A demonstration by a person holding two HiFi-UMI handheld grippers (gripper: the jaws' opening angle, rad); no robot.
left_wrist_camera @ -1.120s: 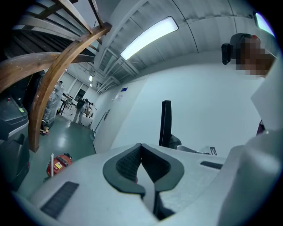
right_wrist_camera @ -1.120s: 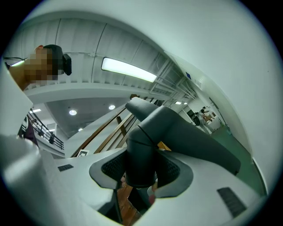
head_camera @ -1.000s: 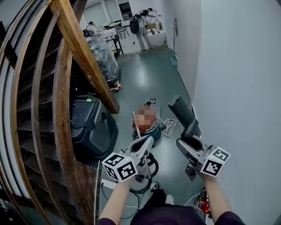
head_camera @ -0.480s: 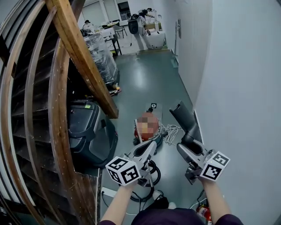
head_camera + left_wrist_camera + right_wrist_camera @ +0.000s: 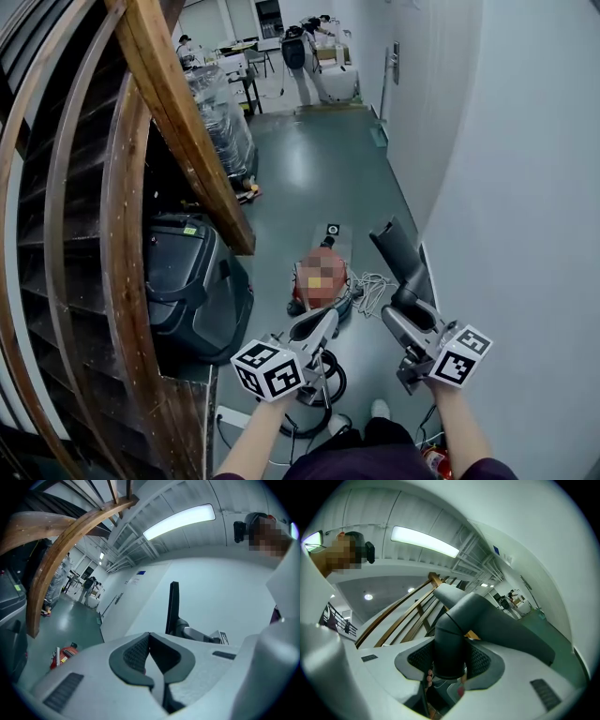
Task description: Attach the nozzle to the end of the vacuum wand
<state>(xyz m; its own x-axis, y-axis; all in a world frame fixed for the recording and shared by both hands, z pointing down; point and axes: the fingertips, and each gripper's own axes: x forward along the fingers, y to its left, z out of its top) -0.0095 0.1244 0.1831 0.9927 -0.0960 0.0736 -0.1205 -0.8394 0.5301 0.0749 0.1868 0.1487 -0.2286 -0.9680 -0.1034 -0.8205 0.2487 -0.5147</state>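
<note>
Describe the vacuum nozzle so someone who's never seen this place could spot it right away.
Follow the white wall on the right down to the right gripper. Clamped in its jaws by a round neck is the nozzle. It is the only flat, dark grey wedge held up off the green floor.

I am holding my right gripper [image 5: 408, 305] out over the green floor [image 5: 319, 169], its jaws gripping the neck of a dark nozzle [image 5: 396, 247] that is pointing up along the white wall [image 5: 525, 187]. My left gripper [image 5: 330, 316] is hovering beside it, above a red vacuum cleaner [image 5: 326, 252] and black hose [image 5: 337, 367] lying on the floor. A black case [image 5: 187, 281] is sitting under the wooden stair rail [image 5: 178, 103].
</note>
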